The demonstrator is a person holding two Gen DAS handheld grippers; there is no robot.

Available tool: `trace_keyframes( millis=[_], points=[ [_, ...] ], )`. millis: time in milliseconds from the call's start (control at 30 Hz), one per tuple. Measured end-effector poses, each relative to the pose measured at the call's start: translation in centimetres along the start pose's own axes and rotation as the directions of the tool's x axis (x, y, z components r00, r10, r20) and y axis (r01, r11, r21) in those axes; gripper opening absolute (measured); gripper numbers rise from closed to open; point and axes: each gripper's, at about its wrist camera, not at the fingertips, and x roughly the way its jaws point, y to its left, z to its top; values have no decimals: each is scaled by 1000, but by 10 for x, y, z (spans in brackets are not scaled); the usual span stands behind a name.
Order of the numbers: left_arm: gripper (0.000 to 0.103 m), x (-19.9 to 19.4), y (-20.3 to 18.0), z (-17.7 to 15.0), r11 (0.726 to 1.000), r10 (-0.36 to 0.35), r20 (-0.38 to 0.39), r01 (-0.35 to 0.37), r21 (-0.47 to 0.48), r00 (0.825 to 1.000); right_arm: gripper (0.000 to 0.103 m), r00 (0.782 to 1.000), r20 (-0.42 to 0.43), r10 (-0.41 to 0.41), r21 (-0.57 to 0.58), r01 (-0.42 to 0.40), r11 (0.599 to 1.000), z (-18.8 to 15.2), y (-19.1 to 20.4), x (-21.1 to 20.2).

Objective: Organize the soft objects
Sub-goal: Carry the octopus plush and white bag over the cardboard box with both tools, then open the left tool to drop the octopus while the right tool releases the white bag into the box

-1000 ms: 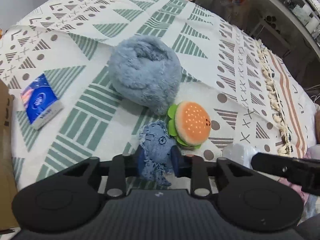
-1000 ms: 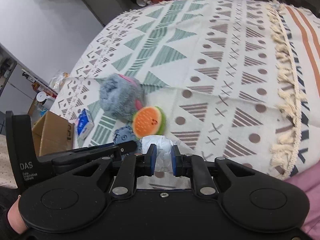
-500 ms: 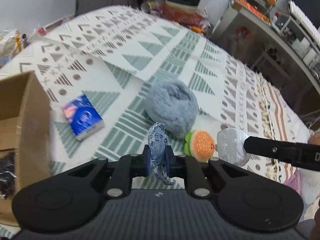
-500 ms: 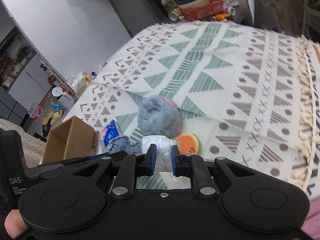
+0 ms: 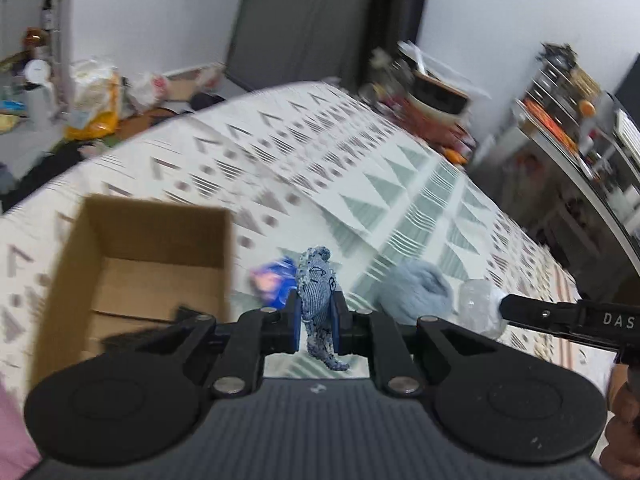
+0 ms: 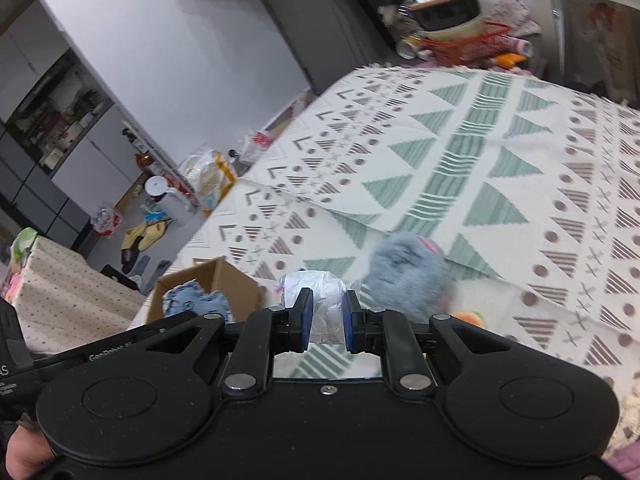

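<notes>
Between left tongs (image 5: 316, 320), denim toy (image 5: 317, 296)

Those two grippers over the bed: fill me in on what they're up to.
A person is tidying soft things off a patterned bedspread. The left gripper is shut on a small blue knitted toy, held up beside an open cardboard box. The right gripper is shut on a crumpled white wad. A fluffy grey plush and a blue tissue pack lie on the bed, not yet collected.
</notes>
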Motion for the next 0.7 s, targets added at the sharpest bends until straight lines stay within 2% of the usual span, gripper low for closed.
trace_keyframes(
  millis=[400,567,700],
  points=[
    [13,-25,68,6,986,143,50,-138,-93,988,16,996,-15,93,-114,-94,989,8,60,20],
    [13,-22,95,11,975,181,63,-171,-144,981,16,993,-35,115,-169,-119,978,8,82,35],
    [14,-15,107,14,970,205,56,-195,-148,977,16,990,-56,128,-183,-136,974,7,97,50]
  ],
)
